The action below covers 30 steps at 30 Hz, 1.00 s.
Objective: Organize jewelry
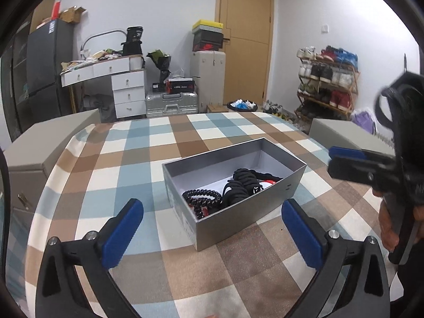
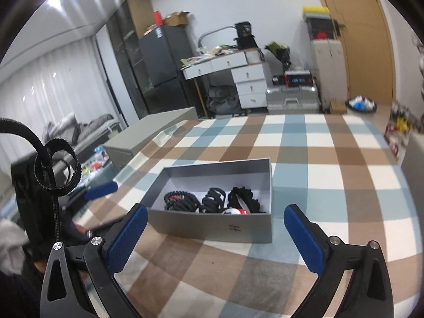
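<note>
Grey open cardboard box (image 1: 249, 212) held black beaded jewelry (image 2: 212, 201); left gripper (image 1: 212, 212) and right gripper (image 2: 216, 217) gaped wide, empty.

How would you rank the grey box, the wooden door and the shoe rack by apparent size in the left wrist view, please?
1. Wooden door
2. Grey box: close behind, and nearness to the camera enlarges it, so this order is unsure
3. Shoe rack

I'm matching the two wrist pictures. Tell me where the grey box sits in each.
Left wrist: grey box at centre, turned corner-on, just beyond the open left hand-held gripper.
Right wrist: box at centre-left, long side facing the camera.
Shared landmark: white drawers behind.
</note>
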{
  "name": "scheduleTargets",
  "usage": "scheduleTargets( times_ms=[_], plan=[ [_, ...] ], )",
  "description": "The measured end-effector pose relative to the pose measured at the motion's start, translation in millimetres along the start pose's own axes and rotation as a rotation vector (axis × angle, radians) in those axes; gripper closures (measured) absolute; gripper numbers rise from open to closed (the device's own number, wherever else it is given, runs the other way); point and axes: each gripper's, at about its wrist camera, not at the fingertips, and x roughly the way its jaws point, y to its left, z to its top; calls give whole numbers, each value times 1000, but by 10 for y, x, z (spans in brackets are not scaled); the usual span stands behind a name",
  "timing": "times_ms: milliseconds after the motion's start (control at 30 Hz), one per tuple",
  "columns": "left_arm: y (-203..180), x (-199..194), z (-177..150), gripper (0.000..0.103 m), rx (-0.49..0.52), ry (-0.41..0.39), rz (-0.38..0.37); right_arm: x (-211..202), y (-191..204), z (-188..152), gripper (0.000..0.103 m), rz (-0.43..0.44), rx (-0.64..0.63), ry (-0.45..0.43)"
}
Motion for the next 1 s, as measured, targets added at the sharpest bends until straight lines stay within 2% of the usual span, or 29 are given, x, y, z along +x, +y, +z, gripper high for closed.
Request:
scheduleTargets(
  times_ms=[67,200,367,500,767,1000],
  plan=[
    [8,-4,-24,1,-5,-6,3,-19,40,-31,0,-19,-16,-20],
    [39,-104,-70,1,-25,-67,24,-31,47,-61,0,-16,18,-60],
    [161,-158,-80,1,-61,-117,38,68,105,-132,0,-38,-21,-31],
    [221,-122,-108,1,-78,-121,53,77,87,-188,0,-18,0,-51],
    [168,-123,-137,1,-46,-118,71,32,126,-237,0,-48,-13,-137],
    [159,-118,-136,1,-38,-111,84,29,109,-223,0,-61,-2,-145]
  ],
)
